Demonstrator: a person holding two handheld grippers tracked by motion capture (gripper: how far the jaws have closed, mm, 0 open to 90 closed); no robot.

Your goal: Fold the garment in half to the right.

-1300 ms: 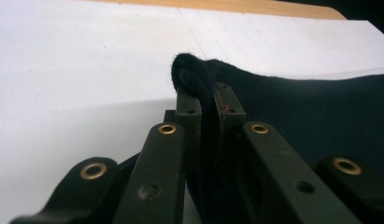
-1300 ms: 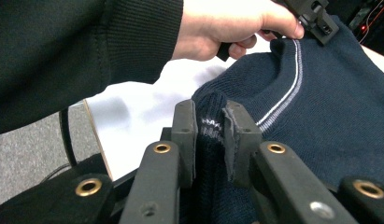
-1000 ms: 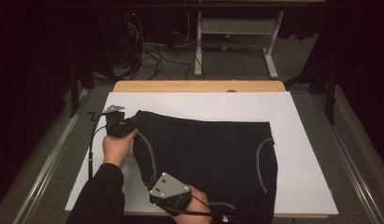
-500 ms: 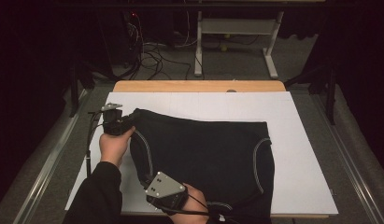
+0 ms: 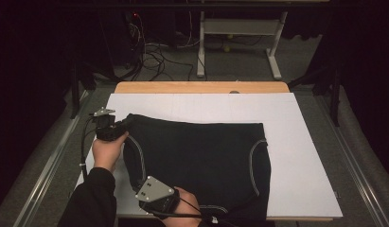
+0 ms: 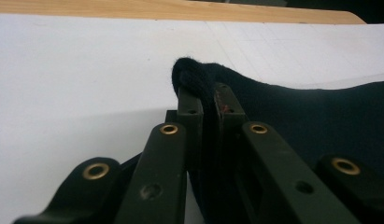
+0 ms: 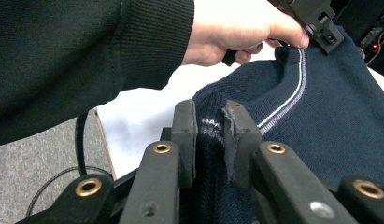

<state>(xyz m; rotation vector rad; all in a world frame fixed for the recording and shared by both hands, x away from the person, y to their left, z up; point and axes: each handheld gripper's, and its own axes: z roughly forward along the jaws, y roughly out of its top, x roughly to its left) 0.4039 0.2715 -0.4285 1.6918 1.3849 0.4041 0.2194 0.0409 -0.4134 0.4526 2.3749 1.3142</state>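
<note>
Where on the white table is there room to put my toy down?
Free: the white board right of the dark sweater, and the strip between it and the wooden edge. Crowded: the near left, where both hands grip it.

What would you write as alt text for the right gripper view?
The right gripper pinches a fold of a dark navy knitted garment between its two black fingers. Beyond, a hand in a dark sleeve holds the left gripper at the garment's white-striped edge, over a white table.
</note>
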